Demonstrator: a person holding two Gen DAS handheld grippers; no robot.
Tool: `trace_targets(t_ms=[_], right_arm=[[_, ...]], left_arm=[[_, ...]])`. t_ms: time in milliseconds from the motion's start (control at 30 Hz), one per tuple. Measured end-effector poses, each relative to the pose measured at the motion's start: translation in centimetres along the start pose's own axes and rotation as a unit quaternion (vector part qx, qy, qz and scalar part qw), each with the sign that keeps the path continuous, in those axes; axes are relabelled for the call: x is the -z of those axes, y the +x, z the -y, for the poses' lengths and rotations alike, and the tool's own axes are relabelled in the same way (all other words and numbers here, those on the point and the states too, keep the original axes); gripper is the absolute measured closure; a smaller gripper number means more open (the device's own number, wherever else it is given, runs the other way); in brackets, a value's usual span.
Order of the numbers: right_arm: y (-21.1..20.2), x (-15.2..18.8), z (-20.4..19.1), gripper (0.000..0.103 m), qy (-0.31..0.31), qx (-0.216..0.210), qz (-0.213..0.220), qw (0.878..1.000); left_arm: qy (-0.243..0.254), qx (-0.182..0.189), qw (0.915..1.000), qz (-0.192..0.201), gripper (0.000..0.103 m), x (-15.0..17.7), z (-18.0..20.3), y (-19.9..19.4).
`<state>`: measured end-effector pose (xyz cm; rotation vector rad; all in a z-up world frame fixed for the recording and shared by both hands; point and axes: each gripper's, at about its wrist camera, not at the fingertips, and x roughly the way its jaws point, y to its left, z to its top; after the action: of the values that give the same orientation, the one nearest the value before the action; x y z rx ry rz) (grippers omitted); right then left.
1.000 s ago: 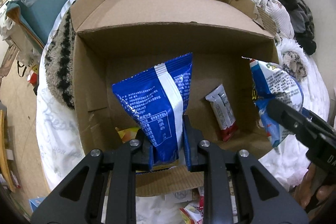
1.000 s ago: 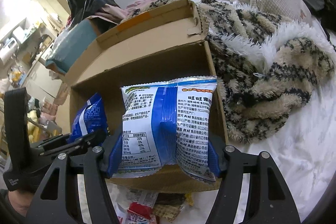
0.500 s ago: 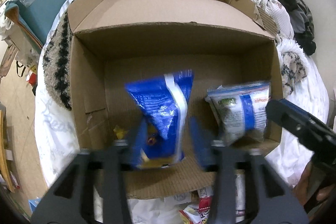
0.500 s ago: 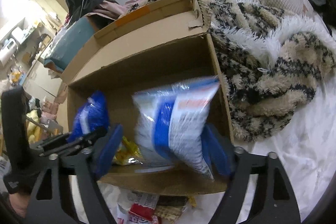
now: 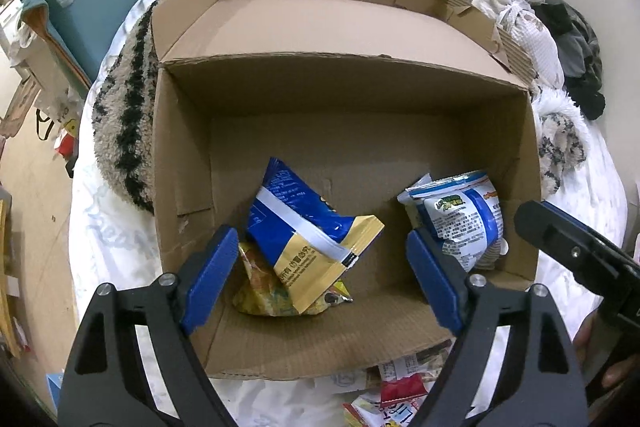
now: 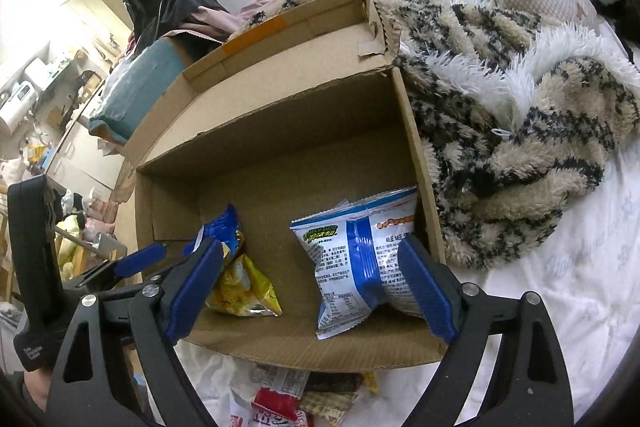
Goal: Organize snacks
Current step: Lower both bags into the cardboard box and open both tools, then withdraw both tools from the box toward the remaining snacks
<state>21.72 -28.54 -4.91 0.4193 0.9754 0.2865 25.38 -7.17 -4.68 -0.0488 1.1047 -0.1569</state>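
Two claws hang spread wide and empty over the near edge of the cardboard box (image 5: 352, 99) on the bed (image 6: 560, 287). The left claw (image 5: 322, 275) frames the dark blue snack bag (image 5: 296, 215), which lies tilted on a yellow packet (image 5: 260, 291) at the box floor's 7 o'clock. The right claw (image 6: 310, 291) frames the white-and-blue bag (image 6: 360, 259) (leaning against the right wall) at 4 o'clock. More wrappers (image 6: 280, 403) lie on the bed just outside the box.
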Motion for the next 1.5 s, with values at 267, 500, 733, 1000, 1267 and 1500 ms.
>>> trace_targets(t_ms=[267,500,733,1000,1267,1500], right_arm=[[-0.1,0.0,-0.2,0.012,-0.007,0.000,0.001,1.000],[-0.7,-0.1,-0.4,0.012,-0.007,-0.002,0.007,1.000],[-2.4,0.0,-0.7,0.012,-0.005,-0.007,0.023,1.000],[-4.9,1.7,-0.9,0.012,-0.004,-0.008,0.029,1.000],[-6.8,4.2,-1.2,0.012,-0.004,-0.016,0.021,1.000],[-8.4,6.2,-0.5,0.012,0.017,-0.014,0.016,1.000]], left_arm=[[0.015,-0.010,0.9994,0.029,0.019,-0.1,0.3,-0.8],[0.005,-0.001,0.9995,0.032,0.019,0.2,-0.2,-1.4],[0.010,-0.036,0.9968,0.070,0.019,1.0,-1.1,-3.8],[0.000,-0.044,0.9938,0.102,0.019,2.4,-2.3,-7.1],[-0.010,-0.038,0.9937,0.105,0.005,4.8,-3.0,-9.7],[-0.034,-0.032,0.9944,0.094,0.005,6.9,-3.8,-10.7]])
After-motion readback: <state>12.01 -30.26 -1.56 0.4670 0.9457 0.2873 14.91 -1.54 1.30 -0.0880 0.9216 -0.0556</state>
